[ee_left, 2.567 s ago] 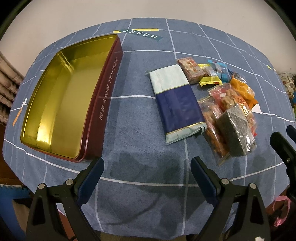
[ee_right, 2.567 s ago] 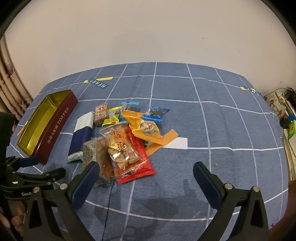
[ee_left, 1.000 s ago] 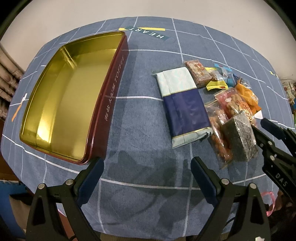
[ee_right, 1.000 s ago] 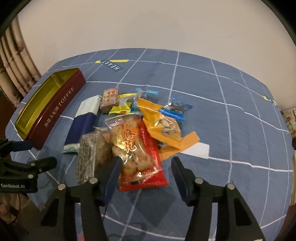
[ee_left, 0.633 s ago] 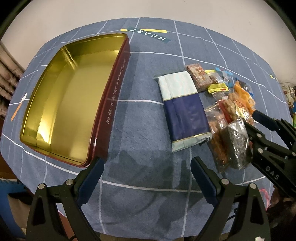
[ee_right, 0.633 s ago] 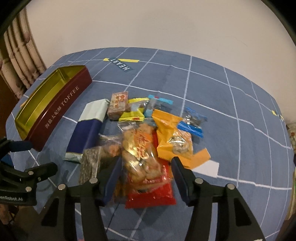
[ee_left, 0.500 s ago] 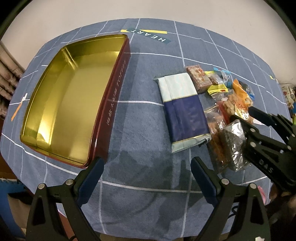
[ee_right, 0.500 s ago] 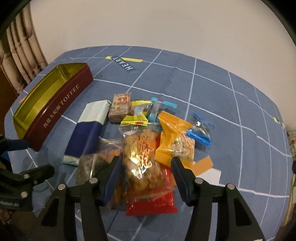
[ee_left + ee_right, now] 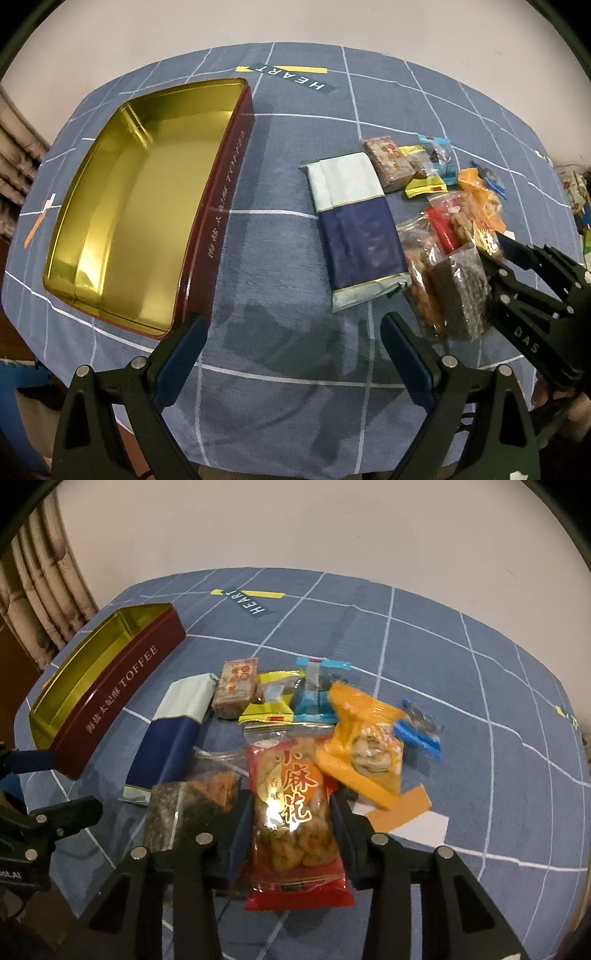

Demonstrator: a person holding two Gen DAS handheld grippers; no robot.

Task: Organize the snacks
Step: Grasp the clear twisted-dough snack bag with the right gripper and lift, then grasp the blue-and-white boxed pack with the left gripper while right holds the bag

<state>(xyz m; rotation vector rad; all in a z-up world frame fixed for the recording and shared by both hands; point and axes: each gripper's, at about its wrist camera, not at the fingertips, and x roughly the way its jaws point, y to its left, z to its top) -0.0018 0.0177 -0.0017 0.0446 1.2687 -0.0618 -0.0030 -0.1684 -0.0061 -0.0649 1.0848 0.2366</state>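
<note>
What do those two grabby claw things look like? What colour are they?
Both are black plastic claws with two long fingers. The left gripper has dark blue pads inside its fingers and round silver bolts along its arms. The right gripper looks the same: black arms, blue pads, silver bolts. White letters reading "DAS" are printed on its side in the left camera's view. No sleeves or cables show.

Bare cloth (image 9: pixel 273 236) between toffee tin (image 9: pixel 221 206) and crowded snack pile (image 9: pixel 295 746)

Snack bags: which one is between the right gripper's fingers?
The red fried-twist bag with big red characters; the right gripper flanks it, unlike the orange bag.
</note>
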